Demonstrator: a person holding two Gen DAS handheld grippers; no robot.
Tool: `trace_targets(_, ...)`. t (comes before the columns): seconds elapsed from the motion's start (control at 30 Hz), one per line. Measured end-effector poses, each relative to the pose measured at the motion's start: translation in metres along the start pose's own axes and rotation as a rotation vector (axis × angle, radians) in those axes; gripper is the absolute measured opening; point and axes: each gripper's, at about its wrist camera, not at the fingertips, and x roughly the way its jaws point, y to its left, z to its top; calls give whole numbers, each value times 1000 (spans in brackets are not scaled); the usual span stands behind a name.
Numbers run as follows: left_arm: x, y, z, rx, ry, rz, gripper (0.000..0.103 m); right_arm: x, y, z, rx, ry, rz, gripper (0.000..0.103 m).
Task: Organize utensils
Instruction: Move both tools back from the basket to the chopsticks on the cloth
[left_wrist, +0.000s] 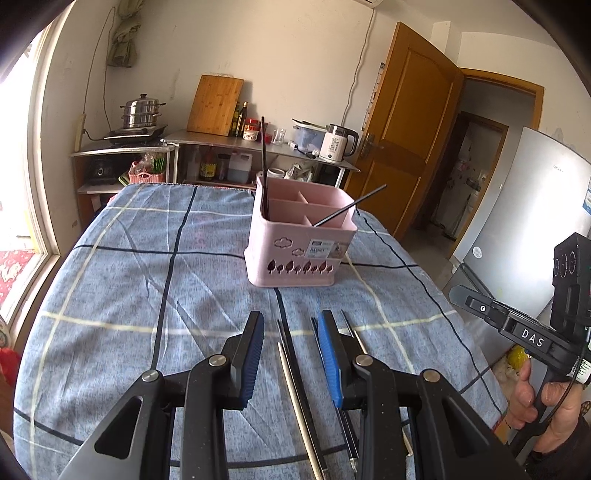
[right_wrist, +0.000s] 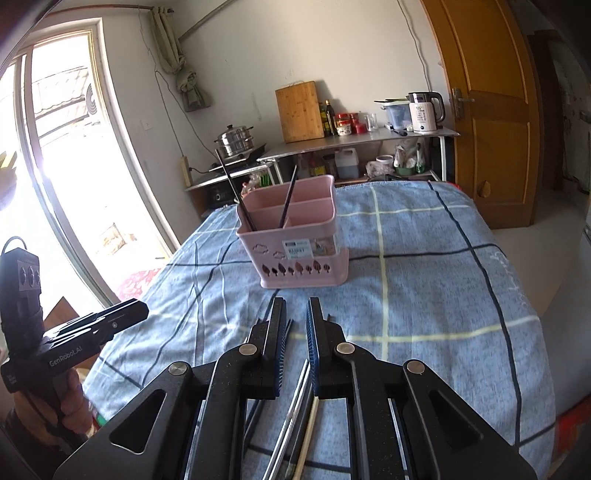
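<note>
I hold both tools low over the table, each angled down toward the blue checked cloth (left_wrist: 110, 266). In the left wrist view my left gripper (left_wrist: 291, 325) fills the bottom of the frame, its blue-padded jaws parted with nothing clasped; the loose chopsticks (left_wrist: 291, 373) lie on the cloth under and between them, running from the lower centre up toward the middle. At the right edge of that view my right hand (left_wrist: 546, 402) wraps the handle of the other tool, fingers curled round the grip, the tool's body slanting up to the left.

In the right wrist view my right gripper (right_wrist: 295, 310) sits at the bottom centre, jaws drawn close with only a narrow slot between, empty as far as I can see; the chopsticks lie beneath them on the cloth, not pinched. At the lower left my left hand (right_wrist: 70, 402) grips its handle, the tool pointing right.

The pink utensil basket (left_wrist: 295, 254) stands upright on the cloth in the middle of both frames, just beyond the fingertips. Two dark chopsticks (left_wrist: 264, 166) already stand in it, one leaning at its left corner, one slanting from a front compartment.
</note>
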Motion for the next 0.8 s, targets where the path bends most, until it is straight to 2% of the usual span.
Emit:
trace_targets(0.33, 25, 0, -11, -10, 67, -8, 30, 17, -6, -14, 17, 57, 4, 11)
trace_targets(0.8, 105, 9, -14, -2, 197, 2, 30, 73, -20, -23, 24, 180, -27, 11)
